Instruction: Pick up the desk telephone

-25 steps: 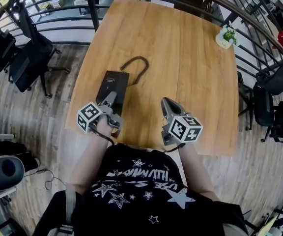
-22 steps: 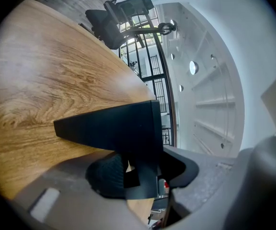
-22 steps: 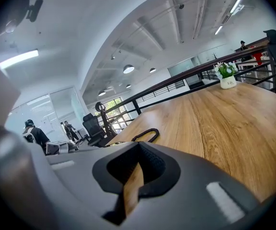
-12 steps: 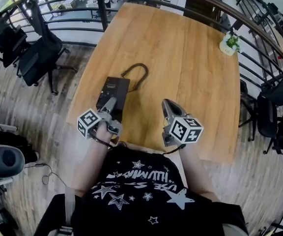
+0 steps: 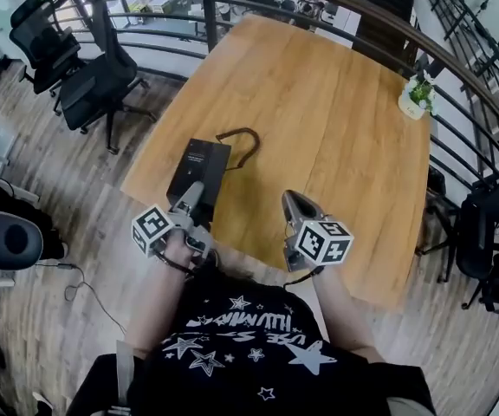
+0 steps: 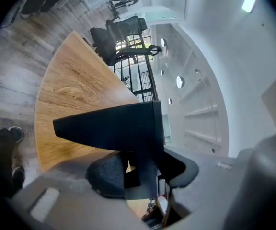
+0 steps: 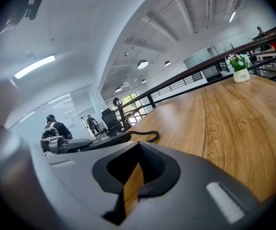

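At the near left of the bench (image 5: 345, 128), the left tool (image 5: 192, 196) grips the near end of the desk telephone (image 5: 201, 165). The telephone's long axis runs straight away from it. The right tool (image 5: 293, 202), closed and empty, stands well aside.

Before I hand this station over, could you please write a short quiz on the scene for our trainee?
1. True or false: the right gripper grips the phone.
2. What stands near the table's far right corner? A plant; B mug; C laptop.
3. What curls away from the phone's far end?
Key: 1 false, the left gripper holds it; 2 A; 3 its cord.
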Motion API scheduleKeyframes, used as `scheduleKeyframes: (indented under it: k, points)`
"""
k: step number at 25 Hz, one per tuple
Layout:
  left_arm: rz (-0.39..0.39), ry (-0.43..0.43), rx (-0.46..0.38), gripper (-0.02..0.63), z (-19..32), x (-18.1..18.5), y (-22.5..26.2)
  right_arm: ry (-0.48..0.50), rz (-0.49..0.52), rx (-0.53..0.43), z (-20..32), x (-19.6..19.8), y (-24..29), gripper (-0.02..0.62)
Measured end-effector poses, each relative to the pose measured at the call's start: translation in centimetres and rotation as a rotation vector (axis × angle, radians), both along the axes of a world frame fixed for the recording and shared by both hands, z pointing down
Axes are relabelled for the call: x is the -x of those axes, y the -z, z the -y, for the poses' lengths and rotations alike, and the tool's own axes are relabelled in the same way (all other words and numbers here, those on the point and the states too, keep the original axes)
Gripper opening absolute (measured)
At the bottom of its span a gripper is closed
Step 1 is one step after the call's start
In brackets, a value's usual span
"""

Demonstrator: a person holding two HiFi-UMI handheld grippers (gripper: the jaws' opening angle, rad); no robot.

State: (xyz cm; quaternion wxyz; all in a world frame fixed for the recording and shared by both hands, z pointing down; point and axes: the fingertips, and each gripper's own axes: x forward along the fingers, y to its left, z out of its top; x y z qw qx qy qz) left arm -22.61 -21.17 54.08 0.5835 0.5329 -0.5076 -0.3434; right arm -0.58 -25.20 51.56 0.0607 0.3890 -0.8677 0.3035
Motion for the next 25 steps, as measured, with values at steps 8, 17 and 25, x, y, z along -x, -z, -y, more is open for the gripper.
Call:
scheduleKeyframes:
  k: [8, 17, 25]
  points:
    - [0.046, 0.078, -0.1, 0.192, -5.6, -3.1, 3.5, 0.163, 0.005, 0.014, -2.5, -0.9, -0.5, 0.0]
    - [0.051, 0.141, -0.143, 0.192, -10.7, -4.4, 5.8, 0.297, 0.042, 0.038, -4.6, 1.4, -1.0, 0.0]
    - [0.072, 0.182, -0.163, 0.193, -14.6, -6.0, 8.1, 0.376, 0.075, 0.037, -6.7, 2.2, 0.1, -0.002]
